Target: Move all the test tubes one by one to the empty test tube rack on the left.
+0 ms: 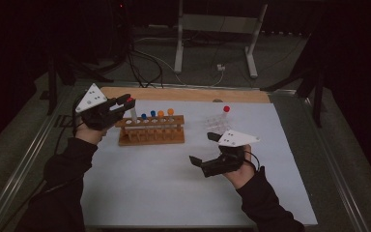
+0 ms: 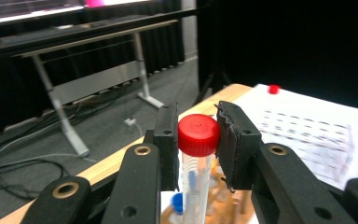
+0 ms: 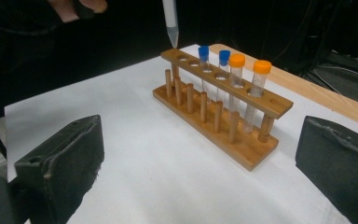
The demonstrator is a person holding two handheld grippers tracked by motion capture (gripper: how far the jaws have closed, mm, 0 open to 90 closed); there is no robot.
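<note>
A red-capped tube (image 2: 198, 154) is pinched at its cap by the left gripper (image 1: 121, 104), tip just above the left end of the rack (image 1: 150, 129), while the right gripper (image 1: 204, 149) is held spread, near and right.

— What is the rack (image 3: 223, 105) made of?
— Wood, a warm brown with a slight sheen. The tubes in it look like clear plastic, with matt blue and orange caps.
— And the red-capped tube (image 2: 196, 163)?
— Clear plastic with a smooth, ribbed red cap, gripped by matt black pads (image 2: 230, 140) with rough, frayed edges.
— The table (image 1: 174, 193)?
— Matt white, paper-like, with a wooden edge.
</note>
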